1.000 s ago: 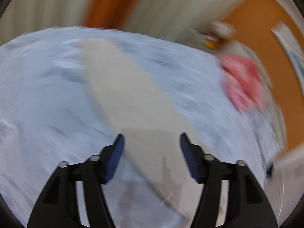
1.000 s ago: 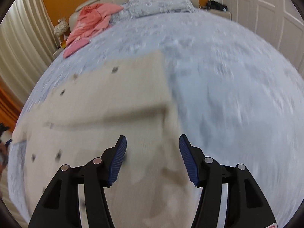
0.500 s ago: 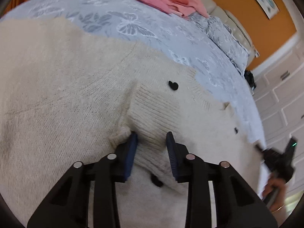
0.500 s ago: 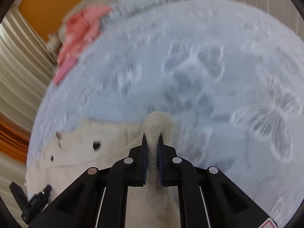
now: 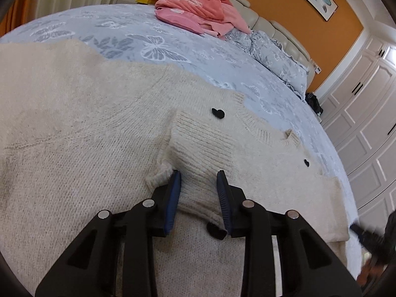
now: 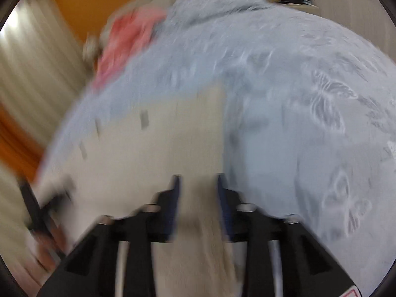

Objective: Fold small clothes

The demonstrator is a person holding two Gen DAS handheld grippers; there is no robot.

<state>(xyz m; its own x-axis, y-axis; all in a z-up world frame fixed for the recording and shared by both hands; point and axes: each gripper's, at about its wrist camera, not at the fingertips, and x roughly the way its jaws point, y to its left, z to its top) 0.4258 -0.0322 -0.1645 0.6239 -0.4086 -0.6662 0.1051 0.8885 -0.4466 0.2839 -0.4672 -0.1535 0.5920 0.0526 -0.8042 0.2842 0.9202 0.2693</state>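
Both grippers, left [image 5: 199, 185] and right [image 6: 198, 188], hold jaws spread over the cream cardigan [image 5: 86, 136] on the bed [image 5: 123, 34].

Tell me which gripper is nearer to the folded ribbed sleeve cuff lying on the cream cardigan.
Left. The left gripper straddles the ribbed cuff, open, a finger at each side. The right gripper, open, is over the cream cardigan near its edge; that view is blurred.

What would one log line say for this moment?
left gripper: open around ribbed cuff | right gripper: open | cream knit cardigan: on bed
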